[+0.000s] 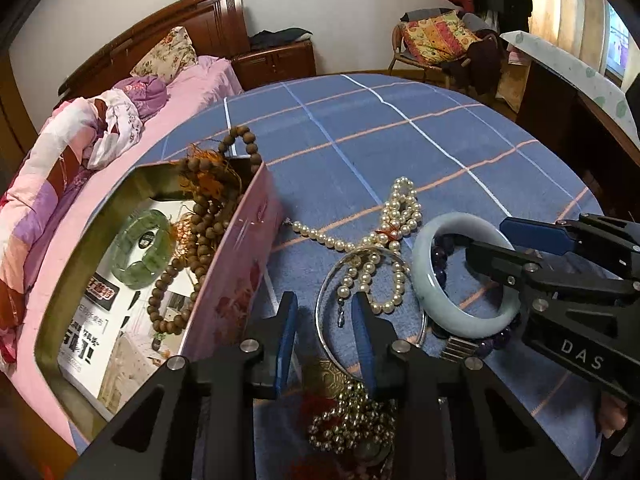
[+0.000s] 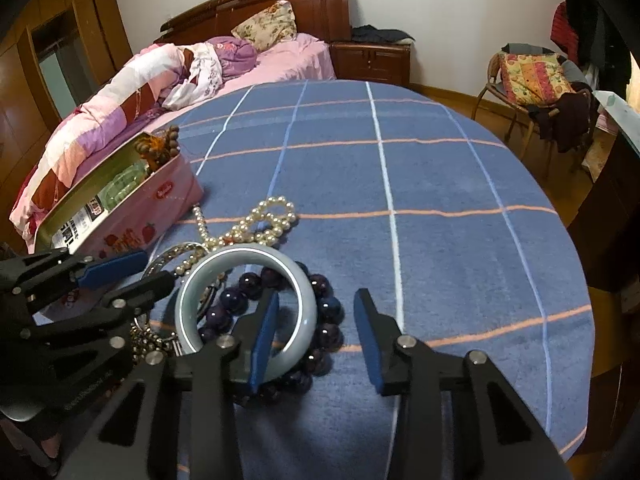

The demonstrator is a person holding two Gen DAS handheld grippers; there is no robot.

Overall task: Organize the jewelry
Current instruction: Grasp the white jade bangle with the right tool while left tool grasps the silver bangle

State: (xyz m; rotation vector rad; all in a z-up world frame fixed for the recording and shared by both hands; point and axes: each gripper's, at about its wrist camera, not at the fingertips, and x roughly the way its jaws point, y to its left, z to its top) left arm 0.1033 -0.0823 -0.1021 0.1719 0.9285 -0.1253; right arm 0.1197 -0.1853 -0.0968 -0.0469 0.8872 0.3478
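Observation:
A pink tin box [image 1: 236, 280] [image 2: 168, 204] on the blue checked cloth holds a green bracelet [image 1: 140, 248] and brown wooden beads [image 1: 200, 216]. A pearl necklace [image 1: 396, 216] [image 2: 264, 220], a thin silver bangle [image 1: 332, 344], a pale jade bangle [image 1: 456, 316] [image 2: 308, 320], purple beads [image 2: 332, 308] and a gold bead chain [image 1: 352, 424] lie beside it. My left gripper [image 1: 324, 312] is open over the silver bangle's left rim. My right gripper [image 2: 316, 308] [image 1: 492, 240] is open, its left finger inside the jade bangle, its right finger outside.
The blue checked cloth [image 2: 440, 184] stretches away to the right. A bed [image 2: 168, 80] with pink bedding lies beyond the box. A chair [image 2: 532, 76] with clothes stands at the far right, and a dark desk [image 1: 560, 92] is at the right edge.

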